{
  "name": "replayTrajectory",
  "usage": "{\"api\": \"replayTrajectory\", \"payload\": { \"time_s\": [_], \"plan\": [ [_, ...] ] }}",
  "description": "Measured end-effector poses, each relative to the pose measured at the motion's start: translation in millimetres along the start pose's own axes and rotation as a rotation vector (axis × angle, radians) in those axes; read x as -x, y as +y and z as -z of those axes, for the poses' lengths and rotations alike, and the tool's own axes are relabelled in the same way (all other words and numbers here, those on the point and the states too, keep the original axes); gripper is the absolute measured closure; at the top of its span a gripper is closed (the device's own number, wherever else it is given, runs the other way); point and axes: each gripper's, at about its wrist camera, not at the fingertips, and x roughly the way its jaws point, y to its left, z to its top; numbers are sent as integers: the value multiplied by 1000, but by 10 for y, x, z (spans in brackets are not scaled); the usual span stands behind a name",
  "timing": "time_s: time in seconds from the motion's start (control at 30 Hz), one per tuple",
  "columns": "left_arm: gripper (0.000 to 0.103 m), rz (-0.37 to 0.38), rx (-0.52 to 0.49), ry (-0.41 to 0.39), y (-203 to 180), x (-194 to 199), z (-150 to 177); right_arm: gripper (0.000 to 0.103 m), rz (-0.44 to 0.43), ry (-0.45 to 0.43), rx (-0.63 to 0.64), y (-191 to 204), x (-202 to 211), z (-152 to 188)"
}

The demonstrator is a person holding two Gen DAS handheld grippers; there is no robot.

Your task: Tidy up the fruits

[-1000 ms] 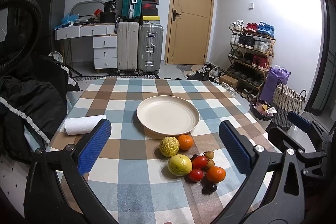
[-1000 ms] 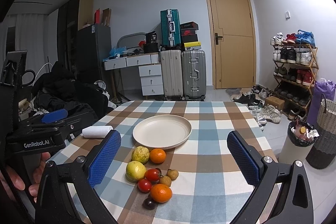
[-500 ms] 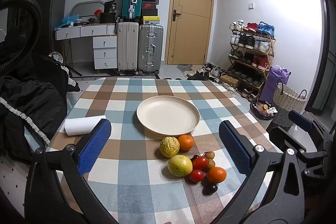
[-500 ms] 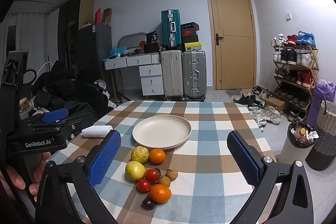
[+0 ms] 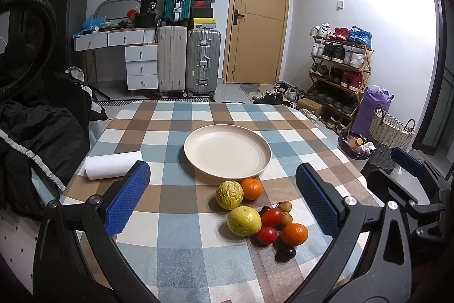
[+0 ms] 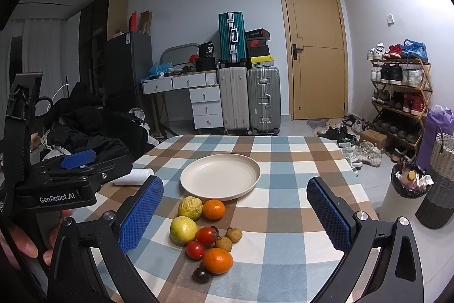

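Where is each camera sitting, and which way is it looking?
Left wrist: on the left gripper, looking forward over the checked table toward the door; its own open blue fingers show, and the right gripper's body at right.
Right wrist: on the right gripper, facing the same way; its open fingers, the left gripper's body and a hand show at left.
Both share: the empty plate, the fruit pile and the paper roll.

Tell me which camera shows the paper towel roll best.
The left wrist view: the paper towel roll lies nearly whole on the table there. In the right wrist view the left gripper's body hides most of it.
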Motion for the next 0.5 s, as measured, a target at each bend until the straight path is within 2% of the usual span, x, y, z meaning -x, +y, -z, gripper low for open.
{"api": "replayTrajectory", "payload": {
  "time_s": [0.5],
  "plan": [
    [0,2,5,40,-5,-194,63,0,-23,29,-17,-12,-107,102]
  ]
}}
